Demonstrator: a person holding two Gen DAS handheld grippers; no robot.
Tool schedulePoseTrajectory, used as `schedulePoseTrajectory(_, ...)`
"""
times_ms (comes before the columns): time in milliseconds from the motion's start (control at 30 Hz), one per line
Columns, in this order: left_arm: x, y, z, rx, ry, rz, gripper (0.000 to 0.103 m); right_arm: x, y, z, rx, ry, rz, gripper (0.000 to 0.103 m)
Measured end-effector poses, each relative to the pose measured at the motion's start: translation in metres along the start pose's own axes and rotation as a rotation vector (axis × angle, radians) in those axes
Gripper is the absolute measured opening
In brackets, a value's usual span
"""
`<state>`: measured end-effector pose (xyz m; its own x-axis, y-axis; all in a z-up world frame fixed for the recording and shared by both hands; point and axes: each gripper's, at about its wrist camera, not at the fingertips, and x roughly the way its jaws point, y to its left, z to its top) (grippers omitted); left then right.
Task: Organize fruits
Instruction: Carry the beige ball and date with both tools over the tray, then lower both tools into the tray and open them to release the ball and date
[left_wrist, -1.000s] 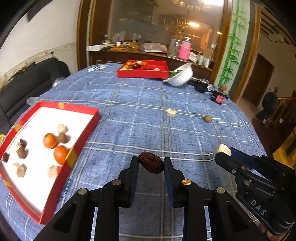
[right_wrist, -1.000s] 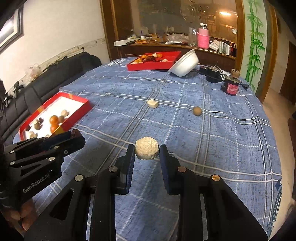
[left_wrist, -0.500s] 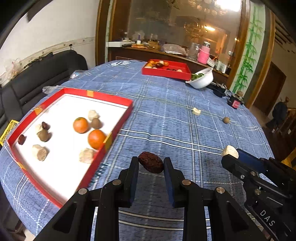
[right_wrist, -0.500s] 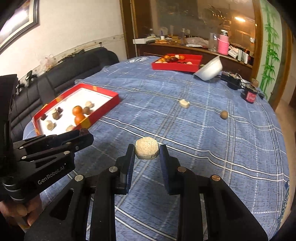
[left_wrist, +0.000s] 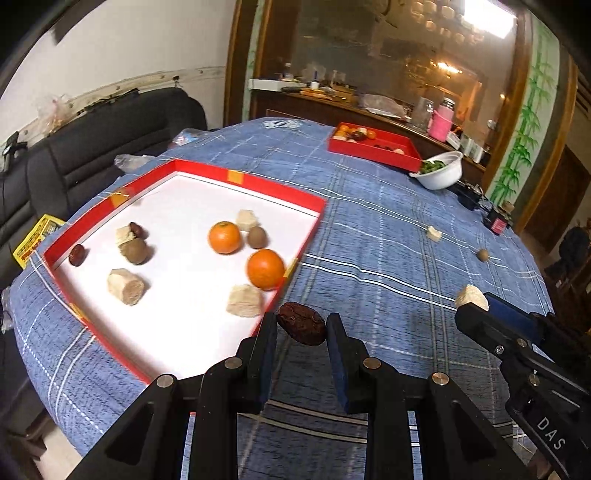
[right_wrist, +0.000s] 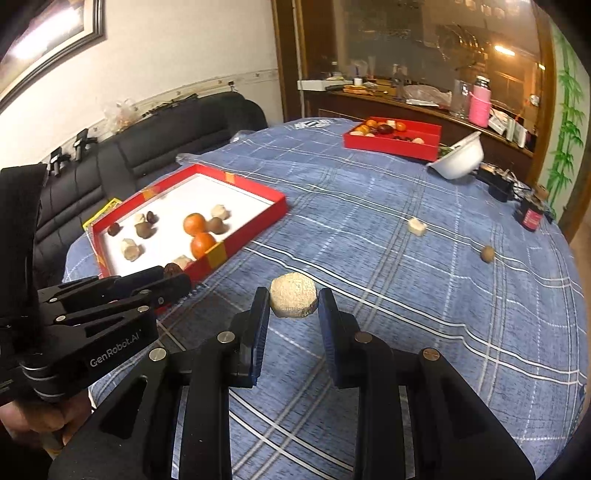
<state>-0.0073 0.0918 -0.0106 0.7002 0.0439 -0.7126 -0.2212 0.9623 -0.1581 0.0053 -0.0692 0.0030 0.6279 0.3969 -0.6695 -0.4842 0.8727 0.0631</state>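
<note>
My left gripper (left_wrist: 301, 326) is shut on a dark wrinkled date (left_wrist: 301, 323) and holds it above the table at the near right edge of the red tray (left_wrist: 255, 186). The tray has a white floor and holds two oranges (left_wrist: 265, 268), brown fruits, dates and pale chunks. My right gripper (right_wrist: 293, 308) is shut on a pale round chunk (right_wrist: 293, 300) above the blue cloth, to the right of the tray (right_wrist: 255, 218). The left gripper also shows in the right wrist view (right_wrist: 173, 278). The right gripper shows in the left wrist view (left_wrist: 472, 306).
A pale chunk (right_wrist: 416, 226) and a small brown fruit (right_wrist: 487, 253) lie loose on the blue checked tablecloth (right_wrist: 406, 280). A second red tray (right_wrist: 395, 138) of fruit and a tilted white bowl (right_wrist: 460, 160) stand at the far side. A black sofa (right_wrist: 110, 162) is on the left.
Both grippers have swung left toward the near red tray with their items still held. The tray now lies close in front of the left gripper.
</note>
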Motion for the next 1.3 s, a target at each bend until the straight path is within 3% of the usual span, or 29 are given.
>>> schedulePoseTrajectory(500, 0.005, 0.049, 0.015, -0.070, -0.013, 0.078, 0.026, 0.026, 0.044, 0.021, -0.071, 0.014, 0.081, 0.026)
schedulePoseTrajectory(1300, 0.040, 0.125, 0.076, -0.144, -0.028, 0.245, 0.026, 0.087, 0.097, 0.078, -0.119, 0.026, 0.178, 0.026)
